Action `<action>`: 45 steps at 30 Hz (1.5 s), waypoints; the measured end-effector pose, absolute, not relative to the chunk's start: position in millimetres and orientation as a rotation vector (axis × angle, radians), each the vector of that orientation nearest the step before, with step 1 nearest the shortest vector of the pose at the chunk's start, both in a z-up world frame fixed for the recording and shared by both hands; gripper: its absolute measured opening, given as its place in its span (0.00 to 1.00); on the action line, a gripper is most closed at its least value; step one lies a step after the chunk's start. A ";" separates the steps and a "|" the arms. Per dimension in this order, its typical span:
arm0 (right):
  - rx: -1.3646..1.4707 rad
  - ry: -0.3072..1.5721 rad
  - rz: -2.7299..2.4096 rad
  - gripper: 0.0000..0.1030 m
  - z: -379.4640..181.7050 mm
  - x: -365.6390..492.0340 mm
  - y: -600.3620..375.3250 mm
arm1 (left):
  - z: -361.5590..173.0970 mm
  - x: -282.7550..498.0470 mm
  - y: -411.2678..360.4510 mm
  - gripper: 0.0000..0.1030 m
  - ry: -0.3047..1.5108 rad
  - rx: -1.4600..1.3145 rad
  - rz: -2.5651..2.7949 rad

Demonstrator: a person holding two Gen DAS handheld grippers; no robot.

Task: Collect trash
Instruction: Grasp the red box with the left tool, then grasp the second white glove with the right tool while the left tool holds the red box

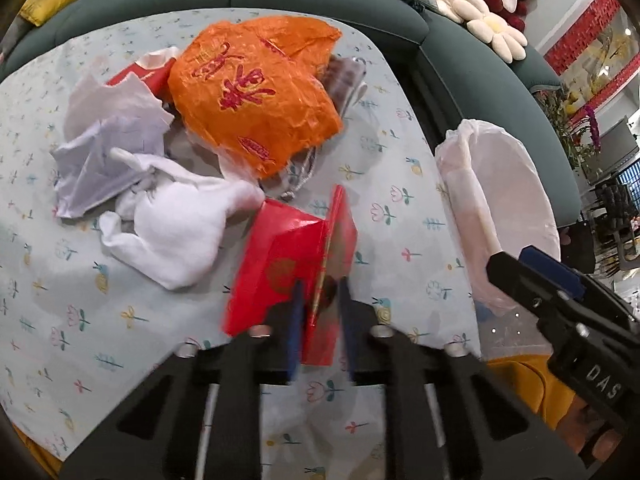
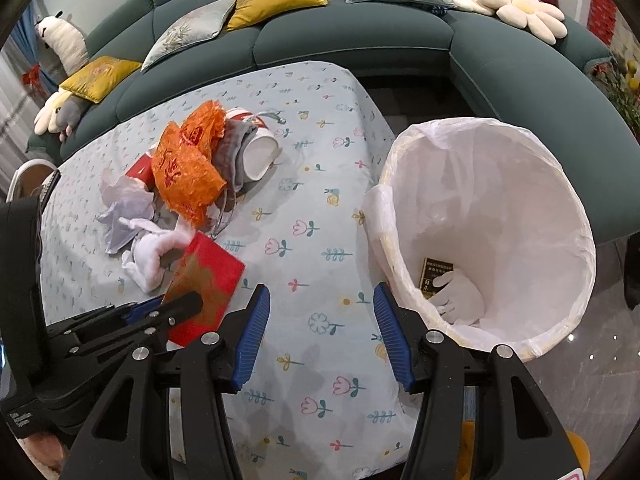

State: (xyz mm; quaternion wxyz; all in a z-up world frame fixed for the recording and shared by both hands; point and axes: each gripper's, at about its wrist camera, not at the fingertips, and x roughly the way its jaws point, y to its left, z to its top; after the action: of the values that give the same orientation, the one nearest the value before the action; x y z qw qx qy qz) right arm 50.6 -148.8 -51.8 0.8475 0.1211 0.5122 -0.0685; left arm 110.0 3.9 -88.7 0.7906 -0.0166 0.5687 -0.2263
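A glossy red packet (image 1: 280, 264), flat and creased, sits low in the left wrist frame, pinched at its near edge between the blue ribbed pads of the left hand-held gripper (image 1: 320, 320). Above it lie a crinkled orange plastic bag (image 1: 256, 96), soft white tissue (image 1: 176, 232) and pale crumpled paper (image 1: 108, 148), all on the table (image 1: 400, 168) under a flower-printed cloth. At the right, a round bin (image 2: 492, 236) lined with thin white film stands beside the table. The right hand-held gripper (image 2: 320, 332) hangs apart over bare cloth, holding nothing. A dark green sofa (image 2: 360, 36) curves behind
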 end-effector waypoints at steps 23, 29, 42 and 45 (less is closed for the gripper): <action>0.181 1.115 0.095 0.51 -55.6 101.0 -32.6 | -0.5 123.6 162.2 0.04 1.016 -0.292 -0.221; 0.156 1.148 0.145 0.51 -69.1 123.7 4.1 | -12.8 134.9 196.6 0.04 1.026 -0.352 -0.152; 0.157 1.256 0.196 0.27 -114.0 136.5 38.0 | -42.2 137.0 198.0 0.04 1.090 -0.341 -0.151; 0.159 1.248 0.207 0.15 -110.1 131.9 34.5 | -42.9 134.5 191.5 0.04 1.096 -0.330 -0.162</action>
State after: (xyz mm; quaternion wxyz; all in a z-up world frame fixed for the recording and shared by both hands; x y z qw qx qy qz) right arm 131.9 34.5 -110.1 0.8037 0.0744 0.5825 0.0965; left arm 134.5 191.5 -42.9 0.8375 -0.1559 0.5182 -0.0767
